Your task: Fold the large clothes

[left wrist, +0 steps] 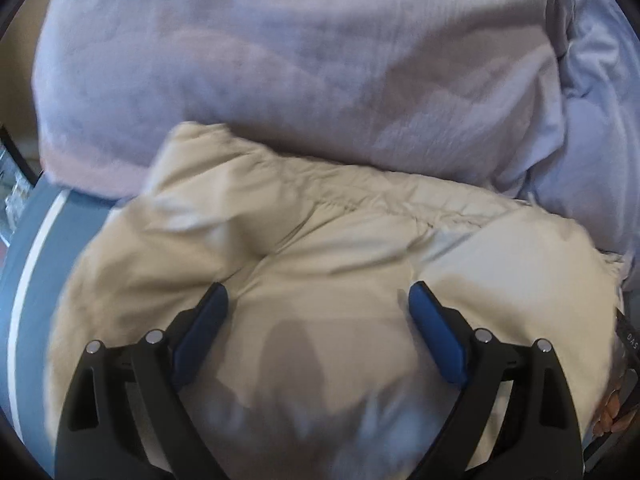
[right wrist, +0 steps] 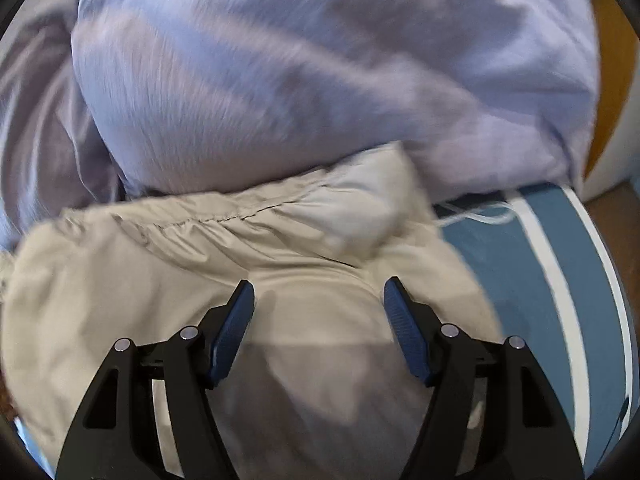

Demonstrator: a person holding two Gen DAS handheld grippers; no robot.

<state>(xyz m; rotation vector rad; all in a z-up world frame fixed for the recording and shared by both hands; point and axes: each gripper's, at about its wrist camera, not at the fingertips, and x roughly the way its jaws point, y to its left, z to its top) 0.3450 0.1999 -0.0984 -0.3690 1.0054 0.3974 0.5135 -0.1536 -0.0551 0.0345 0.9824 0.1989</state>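
Note:
A beige garment (left wrist: 320, 248) with a gathered elastic band lies folded on a blue bed sheet; it also shows in the right wrist view (right wrist: 248, 256). My left gripper (left wrist: 318, 300) is open just above the garment's near part, with nothing between its blue pads. My right gripper (right wrist: 319, 294) is open over the same garment, empty. The garment's near edge is hidden under both grippers. Both views are blurred by motion.
A bulky lavender duvet (left wrist: 300, 60) lies right behind the garment and fills the far side (right wrist: 320, 72). The blue sheet with a white stripe (left wrist: 36, 248) shows at the left, and at the right in the right wrist view (right wrist: 560, 280). A white cord (right wrist: 476, 216) lies there.

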